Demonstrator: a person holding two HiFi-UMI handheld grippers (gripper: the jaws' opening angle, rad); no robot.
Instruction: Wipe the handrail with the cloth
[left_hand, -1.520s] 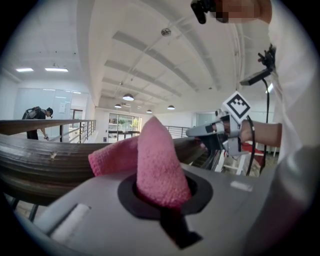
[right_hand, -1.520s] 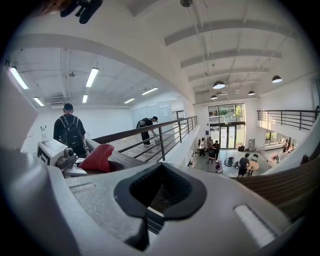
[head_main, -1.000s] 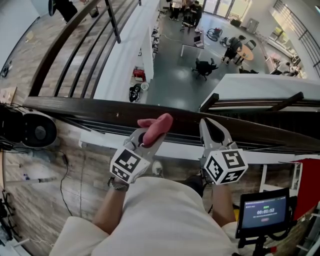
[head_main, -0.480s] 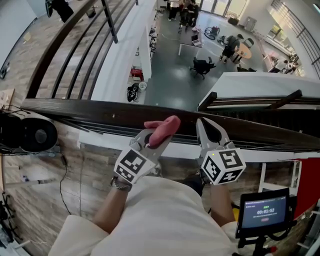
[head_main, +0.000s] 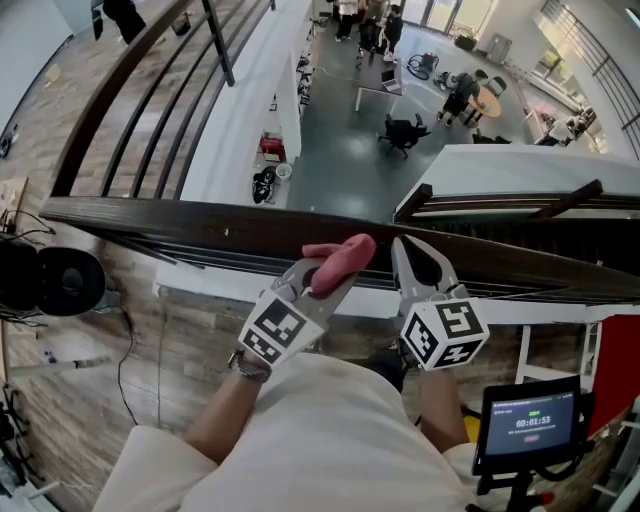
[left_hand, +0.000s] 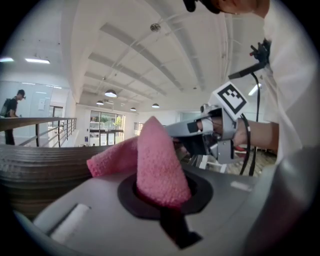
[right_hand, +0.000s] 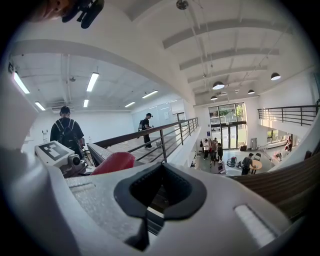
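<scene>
Now, cloth (head_main: 340, 258) on the handrail (head_main: 150, 222).
Left gripper (head_main: 325, 275) jaws clamp the pink cloth; it looks soft, light, best pinched at its bunched middle. Right gripper (head_main: 412, 258) jaws together, empty.

Jaws of right claw (right_hand: 159, 194) together, pink cloth (right_hand: 114, 162) beyond at left, wooden handrail (right_hand: 282, 187) at right.

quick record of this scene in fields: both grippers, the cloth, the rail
left gripper: shut on the pink cloth
right gripper: shut, holding nothing, just right of the left gripper
pink cloth position: sticks out past the jaws over the handrail; contact unclear
handrail: dark wood, runs left to right in front of the person
other: small screen at lower right
</scene>
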